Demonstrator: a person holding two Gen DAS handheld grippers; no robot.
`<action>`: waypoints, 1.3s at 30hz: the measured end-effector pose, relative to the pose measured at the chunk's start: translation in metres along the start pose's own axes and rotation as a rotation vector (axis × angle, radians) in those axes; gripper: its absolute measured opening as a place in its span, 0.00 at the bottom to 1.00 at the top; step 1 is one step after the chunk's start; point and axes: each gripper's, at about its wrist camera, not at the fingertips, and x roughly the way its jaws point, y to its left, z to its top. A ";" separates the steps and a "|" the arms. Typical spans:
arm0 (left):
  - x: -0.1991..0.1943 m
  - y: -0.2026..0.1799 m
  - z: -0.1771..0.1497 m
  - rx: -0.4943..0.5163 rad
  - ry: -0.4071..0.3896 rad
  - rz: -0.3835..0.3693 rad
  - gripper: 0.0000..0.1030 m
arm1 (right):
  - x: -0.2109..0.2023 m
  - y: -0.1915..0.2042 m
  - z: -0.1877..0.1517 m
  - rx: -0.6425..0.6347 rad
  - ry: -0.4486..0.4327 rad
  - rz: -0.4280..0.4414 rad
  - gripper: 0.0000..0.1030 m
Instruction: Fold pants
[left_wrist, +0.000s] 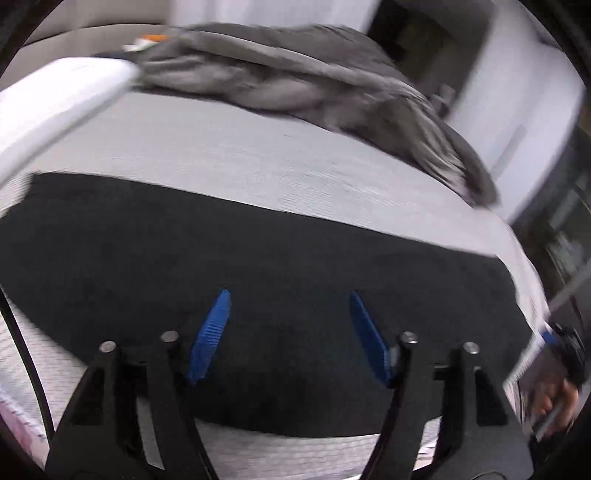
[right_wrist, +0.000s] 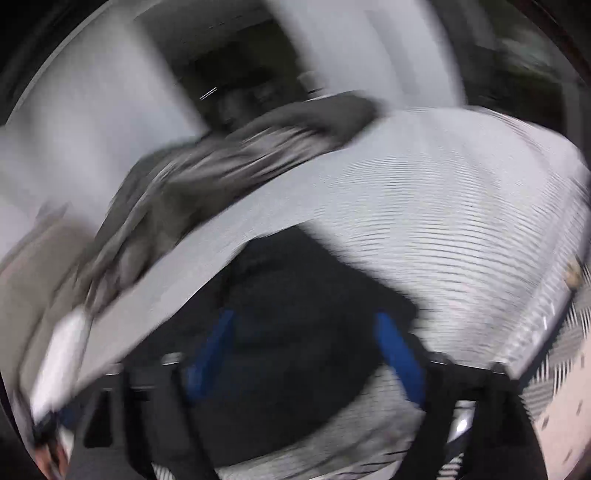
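Observation:
The black pants (left_wrist: 221, 266) lie flat as a wide dark band across the light grey striped bed (left_wrist: 221, 158). My left gripper (left_wrist: 290, 295) is open, its blue fingers (left_wrist: 212, 332) spread just above the pants, holding nothing. In the blurred right wrist view the pants (right_wrist: 295, 314) show as a dark folded mass on the bed (right_wrist: 424, 206). My right gripper (right_wrist: 304, 321) is open over them, blue fingers (right_wrist: 397, 350) apart. The right gripper and the hand holding it also show at the right edge of the left wrist view (left_wrist: 561, 369).
A crumpled grey blanket (left_wrist: 295, 77) lies along the far side of the bed, also seen in the right wrist view (right_wrist: 207, 173). A white pillow (left_wrist: 55, 99) sits at the far left. White walls and a dark doorway (left_wrist: 417, 40) are behind. The bed edge (left_wrist: 532, 295) drops off at the right.

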 end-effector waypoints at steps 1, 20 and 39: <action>0.009 -0.019 -0.002 0.035 0.020 -0.031 0.79 | 0.011 0.027 -0.002 -0.091 0.046 0.049 0.87; 0.064 -0.076 -0.064 0.364 0.148 -0.018 0.99 | 0.093 0.059 -0.054 -0.607 0.236 -0.124 0.93; 0.064 -0.092 -0.064 0.463 0.203 -0.086 0.99 | 0.071 0.127 -0.086 -0.795 0.255 0.104 0.95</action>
